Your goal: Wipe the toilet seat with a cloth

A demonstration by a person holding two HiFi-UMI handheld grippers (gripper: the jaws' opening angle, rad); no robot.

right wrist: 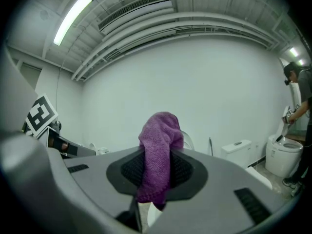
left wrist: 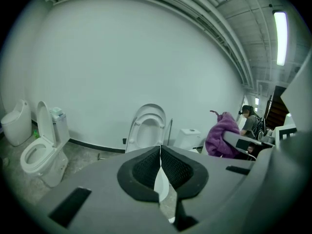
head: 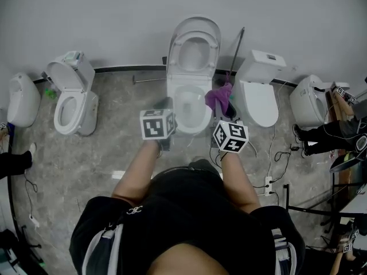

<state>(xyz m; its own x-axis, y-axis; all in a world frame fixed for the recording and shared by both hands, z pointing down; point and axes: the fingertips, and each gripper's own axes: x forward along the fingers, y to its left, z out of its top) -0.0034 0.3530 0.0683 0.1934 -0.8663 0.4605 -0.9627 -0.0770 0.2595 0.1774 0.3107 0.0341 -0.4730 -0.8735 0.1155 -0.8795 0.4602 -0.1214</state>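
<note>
The middle white toilet (head: 192,118) stands straight ahead with its seat ring (head: 195,51) and lid tipped up against the wall. In the left gripper view the raised seat (left wrist: 146,128) shows beyond the jaws. My left gripper (head: 166,106) hovers over the bowl's left rim, shut and empty; its pads (left wrist: 146,169) meet with nothing between them. My right gripper (head: 225,106) is at the bowl's right side, shut on a purple cloth (head: 218,98). The cloth (right wrist: 158,152) bunches up between the jaws and hangs below them. It also appears at the right of the left gripper view (left wrist: 221,135).
More white toilets stand along the wall: one with its lid up at the left (head: 71,99), another at the far left (head: 23,99), one shut at the right (head: 261,93), one at the far right (head: 309,99). A long-handled tool (head: 235,53) leans beside the middle toilet. Cables (head: 275,153) lie on the floor; a person (head: 338,128) is at the right.
</note>
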